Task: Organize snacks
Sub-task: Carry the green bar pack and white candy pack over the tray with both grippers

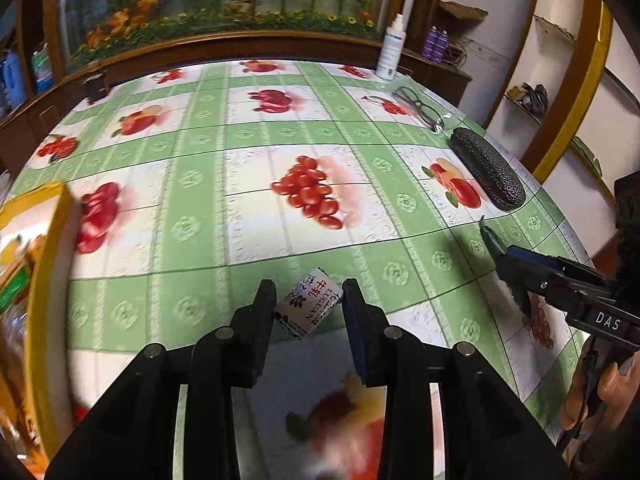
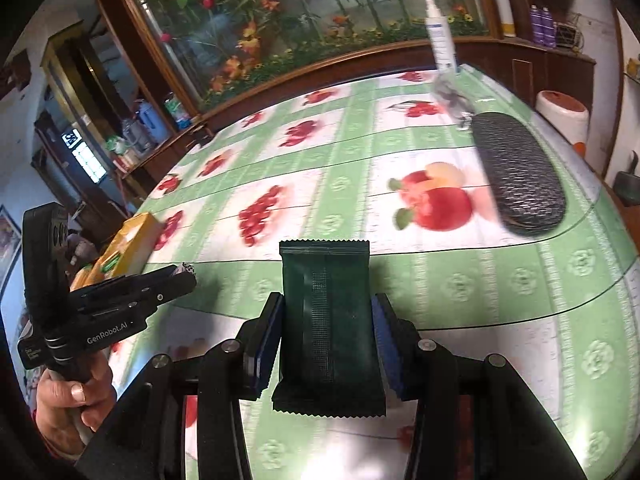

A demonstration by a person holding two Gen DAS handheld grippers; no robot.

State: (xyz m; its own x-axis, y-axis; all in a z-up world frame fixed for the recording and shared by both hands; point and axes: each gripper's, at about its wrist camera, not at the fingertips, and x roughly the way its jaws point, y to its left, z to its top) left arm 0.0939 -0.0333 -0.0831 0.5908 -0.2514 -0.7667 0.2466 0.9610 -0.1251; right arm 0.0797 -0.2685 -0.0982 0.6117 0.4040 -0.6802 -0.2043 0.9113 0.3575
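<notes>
My left gripper is shut on a small white snack packet with dark print, held above the tablecloth. My right gripper is shut on a dark green snack bar wrapper, held upright between the blue pads. A yellow snack box with several snacks inside stands at the table's left edge; it also shows in the right wrist view. The right gripper appears in the left wrist view with the green wrapper edge-on. The left gripper shows in the right wrist view.
A black glasses case, a pair of glasses and a white spray bottle sit at the table's right side. The green fruit-print tablecloth covers the table. A wooden-framed floral panel stands behind.
</notes>
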